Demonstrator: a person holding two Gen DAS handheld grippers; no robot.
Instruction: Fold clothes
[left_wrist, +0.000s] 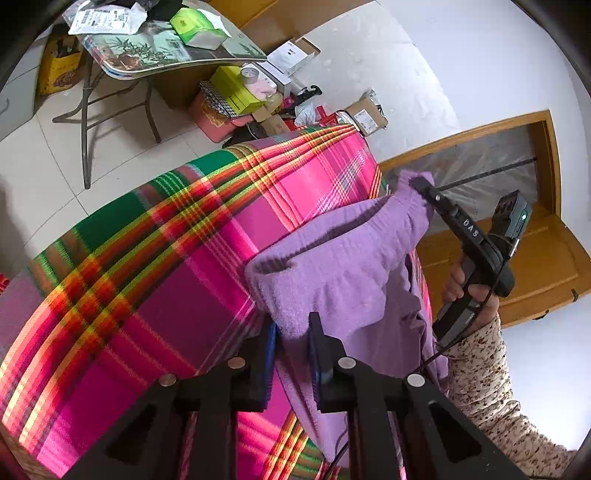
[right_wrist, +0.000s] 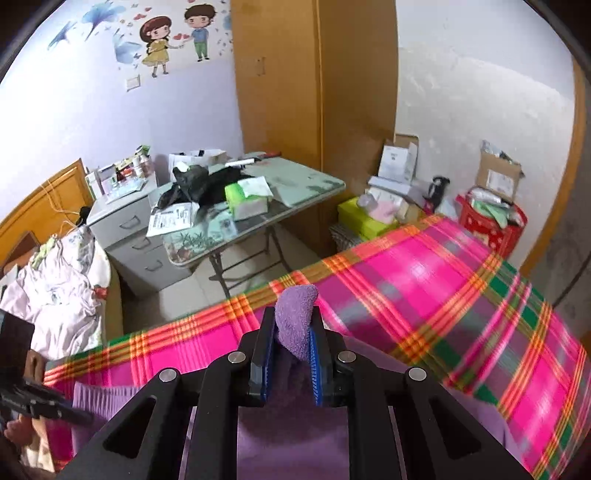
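Note:
A purple fleece garment (left_wrist: 343, 266) hangs lifted above a bed covered by a pink, green and orange plaid sheet (left_wrist: 166, 258). My left gripper (left_wrist: 291, 332) is shut on one corner of the garment, close to the camera. Further off, my right gripper (left_wrist: 424, 188) pinches the garment's other corner, held by a hand in a floral sleeve. In the right wrist view, a purple fold (right_wrist: 295, 317) sticks up between my right gripper's (right_wrist: 293, 325) blue-padded fingers, above the plaid sheet (right_wrist: 424, 295). The left gripper (right_wrist: 40, 406) shows at the left edge, holding the purple cloth (right_wrist: 96, 400).
A folding table (right_wrist: 306, 184) with tissue packs and papers stands beyond the bed. Boxes (right_wrist: 369, 218) and a red basket (right_wrist: 491, 225) sit on the floor by the wall. A grey drawer unit (right_wrist: 136, 225) and a heap of pale bedding (right_wrist: 62, 288) lie at the left. A wooden door (left_wrist: 517, 236) is behind.

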